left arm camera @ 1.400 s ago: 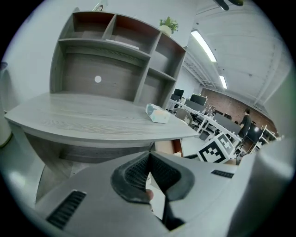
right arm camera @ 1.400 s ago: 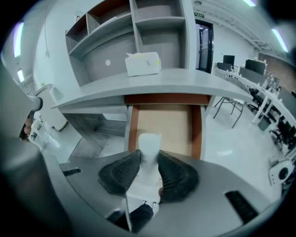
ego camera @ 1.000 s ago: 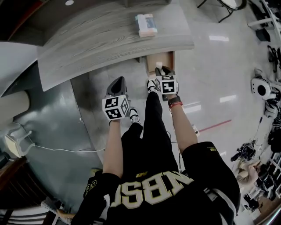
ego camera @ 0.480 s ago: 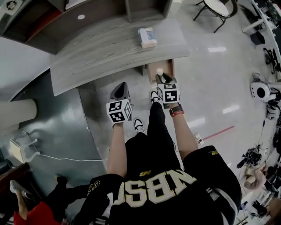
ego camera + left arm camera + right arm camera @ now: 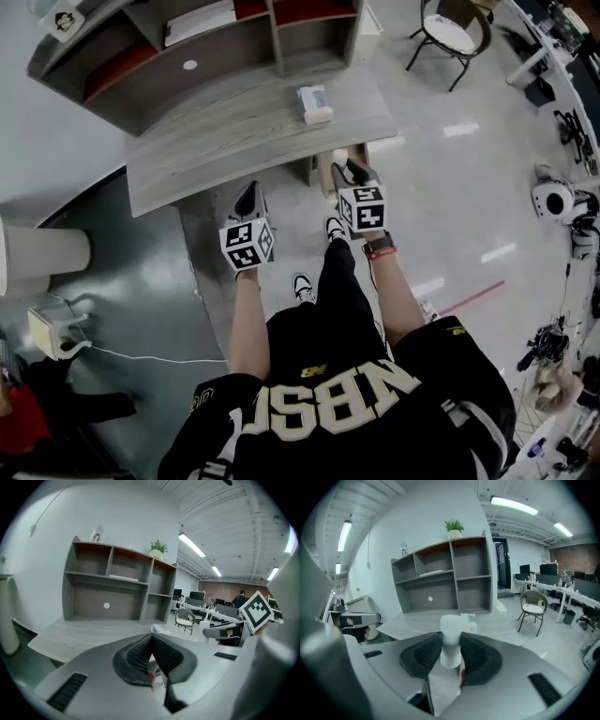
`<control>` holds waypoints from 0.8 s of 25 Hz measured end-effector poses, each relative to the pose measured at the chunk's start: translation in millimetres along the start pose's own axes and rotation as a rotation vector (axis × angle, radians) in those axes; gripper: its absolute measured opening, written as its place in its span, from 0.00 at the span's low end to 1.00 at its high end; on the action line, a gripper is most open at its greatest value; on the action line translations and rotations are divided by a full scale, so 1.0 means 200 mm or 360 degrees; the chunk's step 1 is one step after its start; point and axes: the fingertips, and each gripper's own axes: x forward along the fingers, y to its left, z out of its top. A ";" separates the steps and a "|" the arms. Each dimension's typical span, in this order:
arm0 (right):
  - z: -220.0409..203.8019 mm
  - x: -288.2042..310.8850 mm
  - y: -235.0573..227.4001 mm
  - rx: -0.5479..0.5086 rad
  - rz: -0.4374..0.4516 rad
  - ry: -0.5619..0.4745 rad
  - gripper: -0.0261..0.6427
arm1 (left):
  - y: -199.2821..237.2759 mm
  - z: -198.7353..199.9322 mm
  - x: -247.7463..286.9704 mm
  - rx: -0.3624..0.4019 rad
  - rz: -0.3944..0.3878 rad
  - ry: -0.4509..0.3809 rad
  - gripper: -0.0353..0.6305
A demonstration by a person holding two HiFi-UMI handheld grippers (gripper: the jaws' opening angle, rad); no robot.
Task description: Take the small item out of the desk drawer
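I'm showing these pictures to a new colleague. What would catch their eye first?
First, the small white cylinder clamped between the jaws of the right gripper, held in front of the grey desk. Next, the left gripper beside it, shut with nothing in it. A small box also lies on the desk, toward its right end in the head view.

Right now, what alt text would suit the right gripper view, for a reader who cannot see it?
The right gripper holds a small white cylinder between its dark fingers, in front of a grey desk with a shelf unit. A potted plant tops the shelf; a chair stands to the right.
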 end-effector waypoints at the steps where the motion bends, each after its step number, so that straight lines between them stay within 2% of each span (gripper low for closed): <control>1: 0.04 -0.03 0.02 -0.0005 0.0006 -0.0032 0.23 | 0.00 0.05 -0.02 0.0026 0.0003 -0.0029 0.06; 6: 0.26 -0.17 0.11 -0.0041 0.0026 -0.0198 0.23 | -0.01 0.25 -0.14 0.0152 0.0034 -0.0189 0.06; 15: 0.59 -0.44 0.28 -0.0099 0.0033 -0.0500 0.23 | -0.05 0.58 -0.34 0.0223 0.0030 -0.0431 0.06; 20: 0.71 -0.57 0.37 -0.0192 0.0005 -0.0627 0.23 | -0.11 0.73 -0.47 0.0285 0.0027 -0.0541 0.06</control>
